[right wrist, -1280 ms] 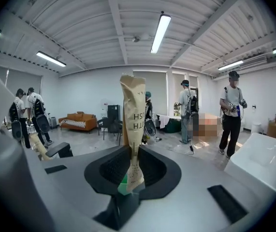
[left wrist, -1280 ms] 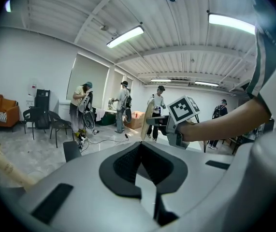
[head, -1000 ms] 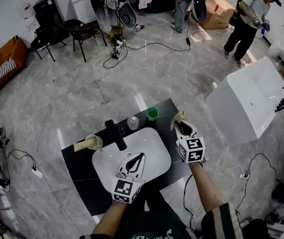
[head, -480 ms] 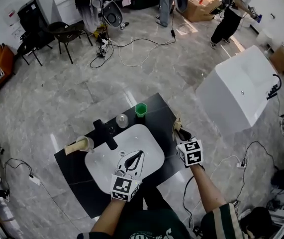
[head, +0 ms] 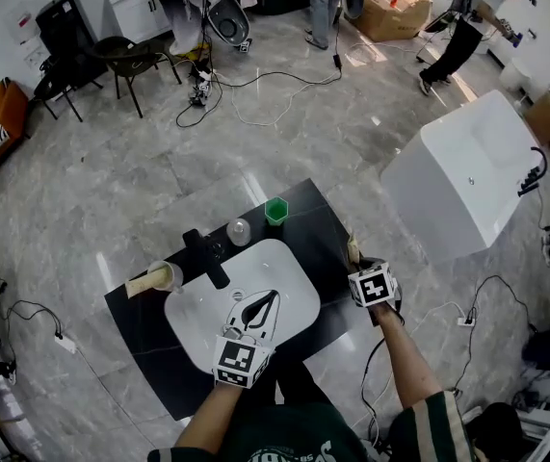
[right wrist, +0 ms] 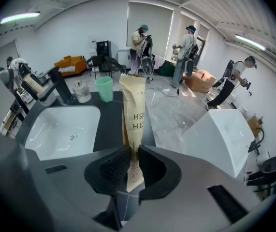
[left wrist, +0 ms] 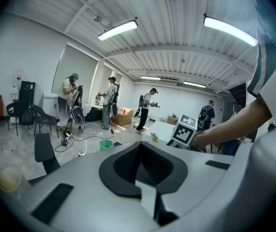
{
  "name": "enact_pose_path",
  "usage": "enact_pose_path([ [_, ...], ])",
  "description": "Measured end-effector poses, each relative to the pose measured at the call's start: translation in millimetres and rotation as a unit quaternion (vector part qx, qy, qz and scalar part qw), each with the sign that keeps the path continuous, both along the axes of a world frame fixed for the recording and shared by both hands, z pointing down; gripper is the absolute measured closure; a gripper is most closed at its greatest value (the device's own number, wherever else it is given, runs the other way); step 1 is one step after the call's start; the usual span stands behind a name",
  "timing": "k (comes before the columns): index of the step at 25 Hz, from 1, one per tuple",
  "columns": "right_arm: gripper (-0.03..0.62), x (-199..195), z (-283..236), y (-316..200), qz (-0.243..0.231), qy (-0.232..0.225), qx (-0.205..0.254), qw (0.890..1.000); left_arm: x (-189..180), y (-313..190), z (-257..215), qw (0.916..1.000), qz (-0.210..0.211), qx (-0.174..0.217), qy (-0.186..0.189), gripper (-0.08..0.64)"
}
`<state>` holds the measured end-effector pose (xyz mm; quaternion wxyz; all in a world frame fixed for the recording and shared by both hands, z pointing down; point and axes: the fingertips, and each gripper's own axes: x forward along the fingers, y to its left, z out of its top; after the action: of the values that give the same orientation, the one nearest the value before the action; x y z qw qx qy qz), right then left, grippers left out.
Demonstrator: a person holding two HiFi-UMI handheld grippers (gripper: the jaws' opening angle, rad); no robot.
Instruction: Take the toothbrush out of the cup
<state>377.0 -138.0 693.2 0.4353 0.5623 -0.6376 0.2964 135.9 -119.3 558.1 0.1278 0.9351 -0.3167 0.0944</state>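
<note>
The right gripper (right wrist: 132, 154) is closed on the toothbrush (right wrist: 134, 108). Both pads clamp the lower part of its tan paper wrapper. The wrapped toothbrush stands out along the jaws, and a short tail of wrapper hangs behind the pads. It is outside every cup. In the head view the gripper holds it at the right edge of the worktop (head: 325, 231), on the dark strip beside the white sink (head: 292, 258). Whether its tip touches the worktop cannot be told.

The green cup (head: 275, 211) stands upright near the far right corner of the worktop, well apart from the toothbrush. A clear glass (head: 240, 232) stands just beside the green cup along the far edge. The black tap (head: 205, 256) reaches from the far edge over the sink rim. A pale cup (head: 164, 275) stands near the left corner, with a second tan wrapped item (head: 143, 284) lying tilted in it and sticking out over the rim.

The left gripper (head: 271, 298) is over the sink, with its jaws together and nothing between them.
</note>
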Motion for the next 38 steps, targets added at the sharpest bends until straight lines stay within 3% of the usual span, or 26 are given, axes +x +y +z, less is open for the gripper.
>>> enact_pose_path([
  [17, 0.518, 1.1, 60.2, -47.2, 0.031, 0.019, -0.037, 0.999, -20.8, -4.9, 14.5, 0.9991, -0.036, -0.018, -0.011, 0.549],
  [28, 0.517, -12.0, 76.5, -57.8, -0.009, 0.022, -0.031, 0.999, -31.3, -7.2, 27.5, 0.9979, -0.056, -0.029, -0.018, 0.549],
  [32, 0.500, -12.2, 81.1, -50.5, 0.002, 0.011, -0.040, 0.999, -31.0, -3.8, 26.1, 0.9979, -0.056, -0.030, -0.014, 0.549],
  [38, 0.437, -6.1, 65.5, -52.8, 0.008, 0.010, -0.001, 1.000, -35.1, -1.9, 22.0, 0.9978, -0.060, -0.025, -0.016, 0.549],
])
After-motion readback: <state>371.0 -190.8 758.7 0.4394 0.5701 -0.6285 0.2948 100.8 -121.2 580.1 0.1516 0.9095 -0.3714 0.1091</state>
